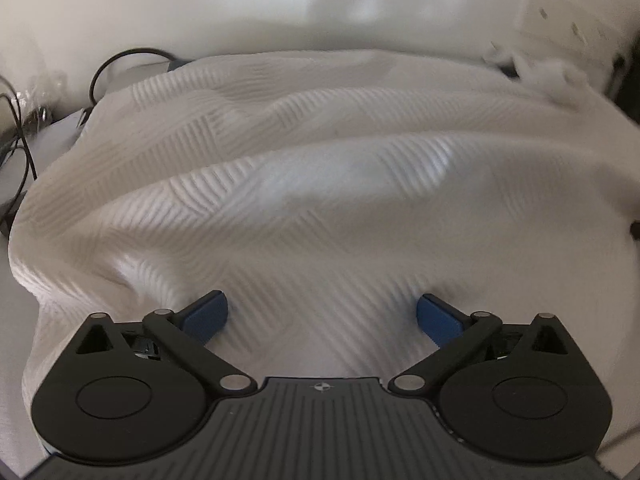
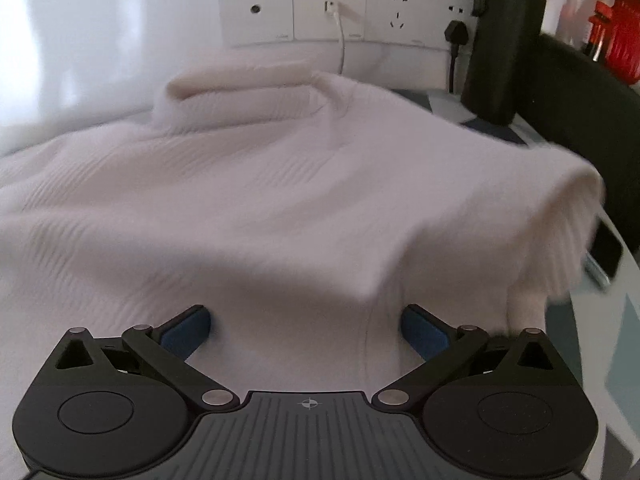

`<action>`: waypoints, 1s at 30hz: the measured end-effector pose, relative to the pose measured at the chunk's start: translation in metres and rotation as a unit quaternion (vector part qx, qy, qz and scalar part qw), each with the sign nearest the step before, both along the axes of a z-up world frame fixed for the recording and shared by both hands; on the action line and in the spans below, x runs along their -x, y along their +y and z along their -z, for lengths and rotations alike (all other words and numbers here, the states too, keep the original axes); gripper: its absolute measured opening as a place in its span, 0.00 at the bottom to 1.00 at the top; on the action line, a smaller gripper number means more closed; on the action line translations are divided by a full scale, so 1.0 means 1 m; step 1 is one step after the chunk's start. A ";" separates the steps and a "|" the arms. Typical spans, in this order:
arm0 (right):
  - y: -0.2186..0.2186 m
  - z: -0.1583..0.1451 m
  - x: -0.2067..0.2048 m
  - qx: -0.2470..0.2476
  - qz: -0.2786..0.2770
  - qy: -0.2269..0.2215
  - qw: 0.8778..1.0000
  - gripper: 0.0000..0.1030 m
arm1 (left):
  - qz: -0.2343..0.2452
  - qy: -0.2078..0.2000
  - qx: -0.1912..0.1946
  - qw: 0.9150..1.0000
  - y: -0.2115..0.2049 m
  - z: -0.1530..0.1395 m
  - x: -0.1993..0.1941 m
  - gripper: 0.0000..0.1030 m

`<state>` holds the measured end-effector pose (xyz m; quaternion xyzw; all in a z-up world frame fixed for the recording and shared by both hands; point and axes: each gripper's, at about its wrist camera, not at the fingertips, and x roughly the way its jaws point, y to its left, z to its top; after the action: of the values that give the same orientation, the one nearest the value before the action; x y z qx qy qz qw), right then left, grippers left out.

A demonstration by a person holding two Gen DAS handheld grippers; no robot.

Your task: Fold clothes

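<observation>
A white knit sweater (image 2: 256,184) lies spread over the tabletop (image 2: 624,292) and fills most of both wrist views. Its fabric carries a raised ribbed pattern of slanted blocks, seen best from the left wrist (image 1: 304,184), where it rises in soft folds and dips between them. From the right wrist the rolled collar (image 2: 240,92) sits at the far end of the sweater, toward the wall. A fuzzy edge of the sweater (image 2: 568,224) hangs down on the right, near the tabletop's rim; that part is blurred.

The left gripper (image 1: 322,314) is spread wide, its blue pads (image 1: 206,316) resting on or just above the near part of the sweater with cloth lying between them; nothing is pinched. The right gripper (image 2: 306,330) is likewise wide apart, blue pads (image 2: 188,334) on either side of a raised fold of the sweater, not closed on it.

Behind the sweater's collar a row of wall sockets (image 2: 344,12) holds a white plug with a cable (image 2: 341,40) and a black plug (image 2: 456,38). A tall dark bottle (image 2: 504,40) stands to the right of the collar, near the sockets. A dark flat device (image 2: 606,252) lies on the tabletop just beside the sweater's hanging edge. Left of the sweater, in the left wrist view, black cables (image 1: 120,68) loop on the surface.
</observation>
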<state>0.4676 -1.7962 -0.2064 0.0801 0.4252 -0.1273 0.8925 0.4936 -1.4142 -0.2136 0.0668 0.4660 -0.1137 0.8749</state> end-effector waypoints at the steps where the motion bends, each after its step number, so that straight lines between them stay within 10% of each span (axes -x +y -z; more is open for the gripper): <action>1: -0.004 0.001 -0.008 0.002 0.006 0.000 1.000 0.99 | -0.003 -0.005 0.003 1.000 0.000 0.001 -0.005 1.00; 30: -0.064 0.001 -0.144 0.008 0.023 -0.016 1.000 0.99 | -0.083 -0.027 0.019 0.996 -0.045 0.006 -0.150 1.00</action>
<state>0.6111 -1.8602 -0.2069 0.0844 0.4081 -0.1503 0.8965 0.6436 -1.4587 -0.2200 0.0144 0.4437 -0.0479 0.8948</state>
